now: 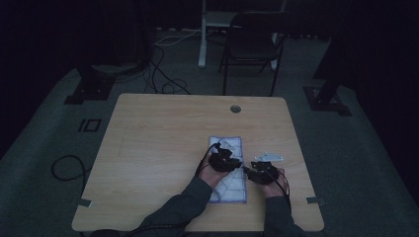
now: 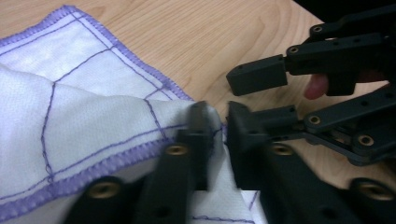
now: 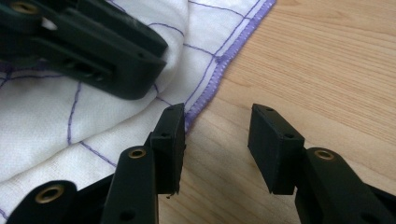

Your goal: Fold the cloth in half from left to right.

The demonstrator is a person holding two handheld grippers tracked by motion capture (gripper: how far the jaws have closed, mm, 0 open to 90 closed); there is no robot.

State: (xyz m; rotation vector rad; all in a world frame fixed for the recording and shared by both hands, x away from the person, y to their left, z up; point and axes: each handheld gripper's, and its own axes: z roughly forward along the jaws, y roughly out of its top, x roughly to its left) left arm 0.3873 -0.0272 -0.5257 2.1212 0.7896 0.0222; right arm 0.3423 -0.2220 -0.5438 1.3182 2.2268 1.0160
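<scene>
Light wood tabletop [image 1: 158, 148], round grommet hole [image 1: 235, 108] near far edge. Small pale grey flat object [image 1: 269, 157] on tabletop, right side. Dark folding chair [image 1: 253, 42] beyond far edge, white desk leg [image 1: 202, 34] beside it. Black cables [image 1: 163, 81] on grey carpet; another cable loop [image 1: 66, 168] left of tabletop.

cloth [image 1: 228, 170]: 1 | claws: 2 | table [image 1: 163, 138]: 1 | chair [image 1: 253, 44]: 1

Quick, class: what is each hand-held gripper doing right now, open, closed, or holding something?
Left hand-held gripper: open, a fold of the white cloth between its jaws.
Right hand-held gripper: open, holding nothing, beside the cloth's edge.
</scene>
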